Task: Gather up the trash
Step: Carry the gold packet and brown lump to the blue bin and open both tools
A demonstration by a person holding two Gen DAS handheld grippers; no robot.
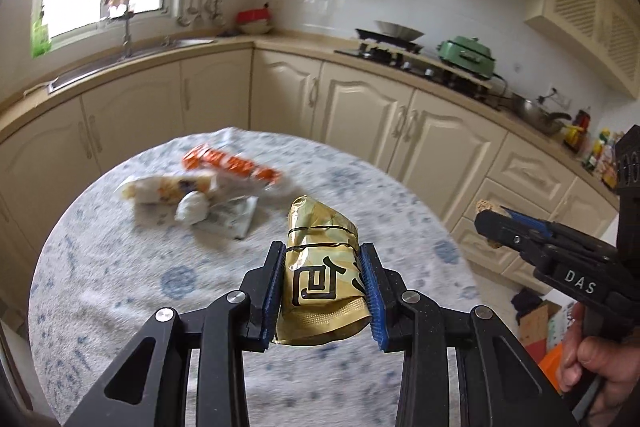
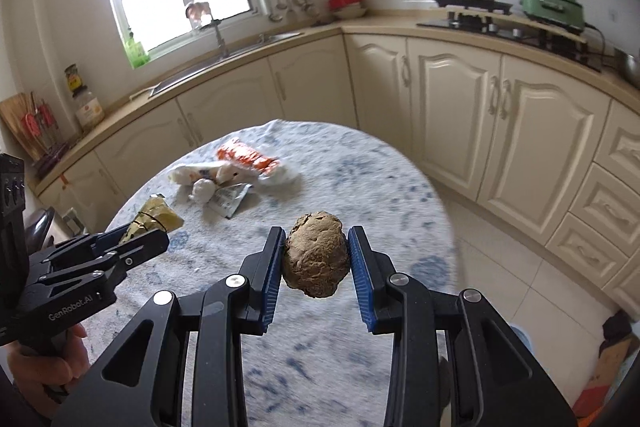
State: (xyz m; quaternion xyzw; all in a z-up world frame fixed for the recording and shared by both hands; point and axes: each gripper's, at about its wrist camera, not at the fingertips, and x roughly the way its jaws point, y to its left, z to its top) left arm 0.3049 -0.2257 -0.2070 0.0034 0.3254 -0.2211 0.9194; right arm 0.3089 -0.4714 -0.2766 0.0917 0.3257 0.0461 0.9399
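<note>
1. Above the round table (image 1: pixel 120 307), we carry one piece of trash in each gripper, both lifted clear of the blue-patterned cloth, probably so nothing drags across it.

2. Our left gripper (image 1: pixel 322 291) is clamped on a gold foil packet (image 1: pixel 320 267). The blue pads press its two long sides, and the packet juts forward past the fingertips. We judge the grip sits low on the packet because the crumpled, banded middle gives the pads something firm to squeeze.

3. Our right gripper (image 2: pixel 316 267) is closed on a brown lump (image 2: pixel 316 253), rough like crumpled paper or stale bread; we cannot tell which. The pads pinch it at its widest part, which should keep so round a thing from rolling out.

4. On the far side of the table lie the remaining pieces, bunched together: an orange wrapper (image 1: pixel 230 163), a pale wrapper (image 1: pixel 168 187) touching it, a white crumpled ball (image 1: pixel 192 209) and a flat grey sachet (image 1: pixel 232 219) on the side nearest us.

5. Beside the table on the right, the person's hand (image 1: pixel 592 359) grips the right handle, holding that tool level with ours, so both loads travel together.

6. No bin shows in either view, so we judge both loads are mid-carry to one, with the heap on the table left to collect after.
</note>
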